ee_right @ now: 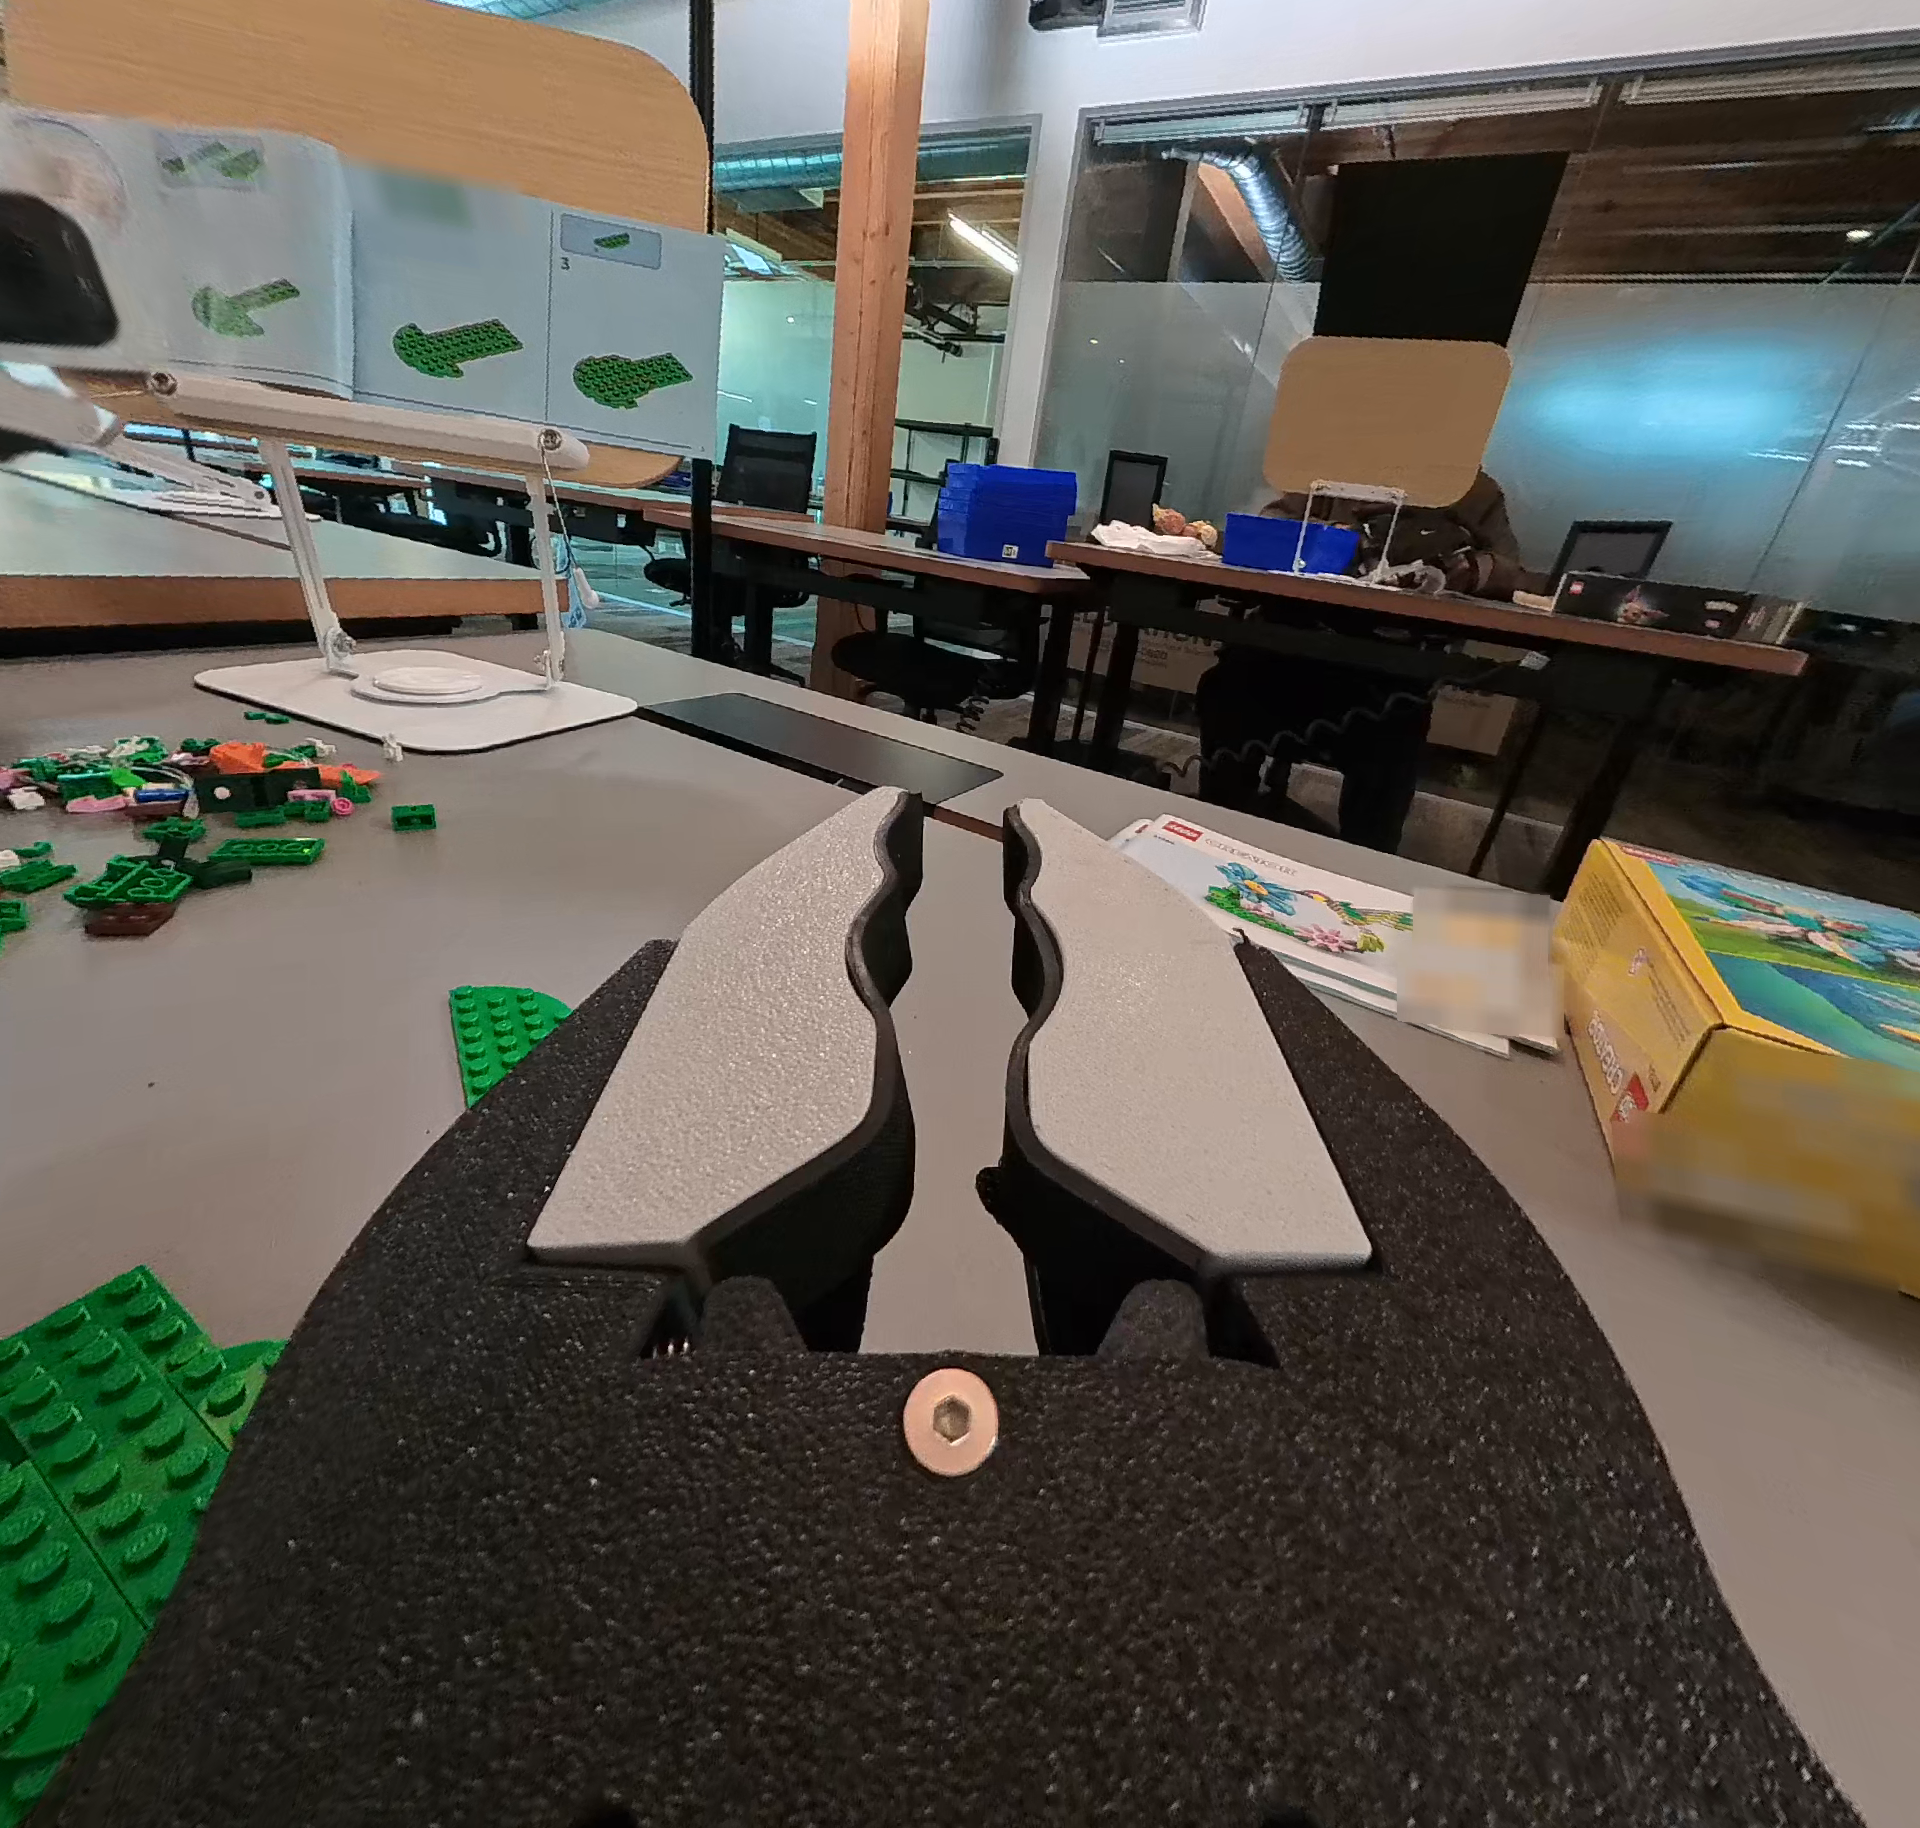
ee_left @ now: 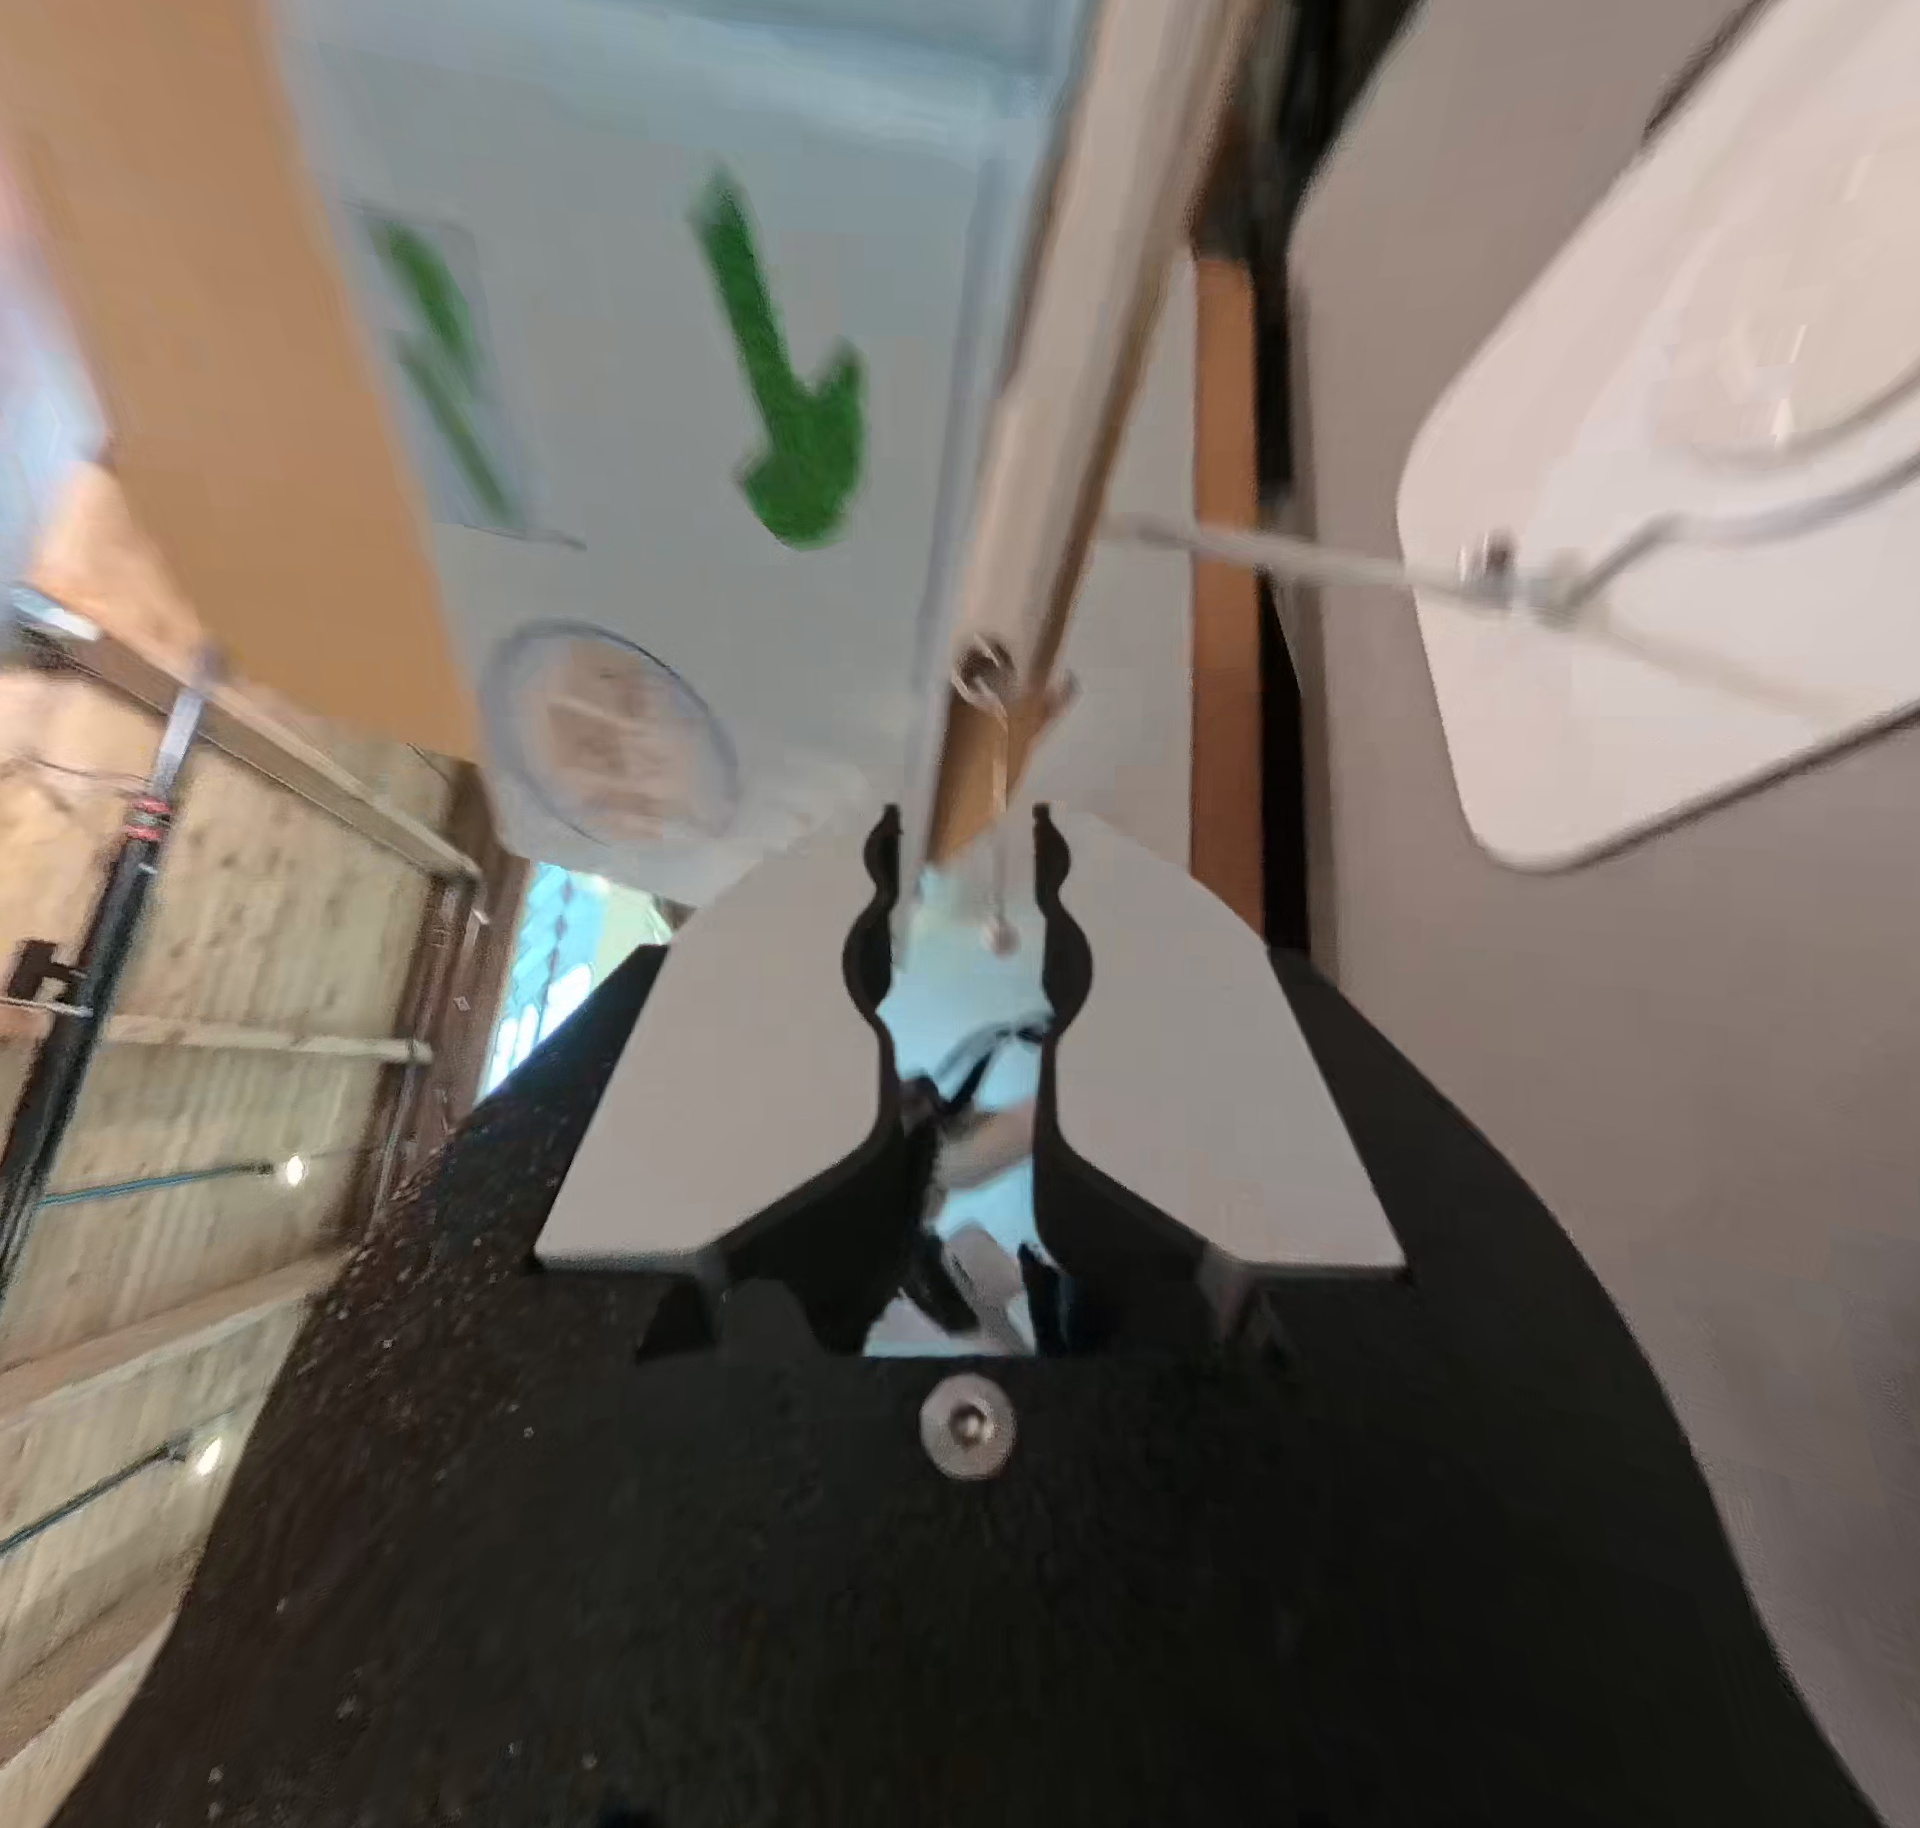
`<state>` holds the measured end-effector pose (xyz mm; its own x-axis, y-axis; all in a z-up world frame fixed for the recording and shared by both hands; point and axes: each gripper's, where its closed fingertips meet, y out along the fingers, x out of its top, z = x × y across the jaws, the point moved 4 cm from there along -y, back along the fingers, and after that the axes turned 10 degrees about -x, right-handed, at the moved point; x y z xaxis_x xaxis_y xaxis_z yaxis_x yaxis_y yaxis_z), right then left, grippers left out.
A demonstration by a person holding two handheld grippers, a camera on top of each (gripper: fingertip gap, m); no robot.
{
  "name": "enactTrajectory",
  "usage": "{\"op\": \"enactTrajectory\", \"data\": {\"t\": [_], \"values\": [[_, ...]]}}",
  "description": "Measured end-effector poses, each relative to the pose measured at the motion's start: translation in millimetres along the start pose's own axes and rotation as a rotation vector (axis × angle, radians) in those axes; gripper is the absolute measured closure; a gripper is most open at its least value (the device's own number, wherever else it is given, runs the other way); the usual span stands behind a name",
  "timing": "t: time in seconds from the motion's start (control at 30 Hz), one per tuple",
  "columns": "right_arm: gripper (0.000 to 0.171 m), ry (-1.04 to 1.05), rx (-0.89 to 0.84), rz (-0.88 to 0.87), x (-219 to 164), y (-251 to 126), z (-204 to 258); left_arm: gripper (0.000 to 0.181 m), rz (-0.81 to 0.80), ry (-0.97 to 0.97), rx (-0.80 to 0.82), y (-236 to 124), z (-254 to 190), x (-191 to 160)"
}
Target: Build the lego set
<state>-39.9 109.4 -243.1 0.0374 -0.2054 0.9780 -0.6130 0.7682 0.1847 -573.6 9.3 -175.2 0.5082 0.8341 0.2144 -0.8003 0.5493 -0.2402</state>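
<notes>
My left gripper (ee_left: pixel 966 822) is tipped on its side, close to the open instruction booklet (ee_left: pixel 644 344) on its white stand (ee_left: pixel 1662 573). Its jaws are apart, and the booklet's lower page edge sits near or between the tips; the view is blurred. My right gripper (ee_right: pixel 963 822) hovers low over the grey table (ee_right: pixel 623 895), jaws slightly apart and empty. Green Lego plates lie under its left side (ee_right: pixel 499 1030) and at the lower left (ee_right: pixel 94 1466). A pile of loose bricks (ee_right: pixel 187 802) lies far left. The booklet (ee_right: pixel 447 313) and the left gripper's body (ee_right: pixel 52 272) also show in the right wrist view.
The stand's white base (ee_right: pixel 416 698) sits behind the brick pile. A black flat pad (ee_right: pixel 821 739) lies ahead. A second booklet (ee_right: pixel 1278 905) and the yellow Lego box (ee_right: pixel 1745 1051) lie on the right. A person sits at a far table (ee_right: pixel 1403 583). About 55 cm separates my left fingertips from my right.
</notes>
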Motion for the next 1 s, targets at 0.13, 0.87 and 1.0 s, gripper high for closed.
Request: {"op": "enactTrajectory", "data": {"t": [0.13,0.87,1.0], "values": [[0.157,-0.007,0.002,0.001,-0.1,0.5,1.0,0.168,-0.402,0.061,0.160,-53.1,-4.6,88.4],[0.157,0.006,0.025,-0.003,0.2,-0.2,3.2,0.125,-0.652,0.054,0.208,44.1,-36.1,258.9],[0.157,0.008,0.027,0.000,0.0,0.7,3.6,0.128,-0.613,0.060,0.195,46.6,-32.7,260.1]]}}
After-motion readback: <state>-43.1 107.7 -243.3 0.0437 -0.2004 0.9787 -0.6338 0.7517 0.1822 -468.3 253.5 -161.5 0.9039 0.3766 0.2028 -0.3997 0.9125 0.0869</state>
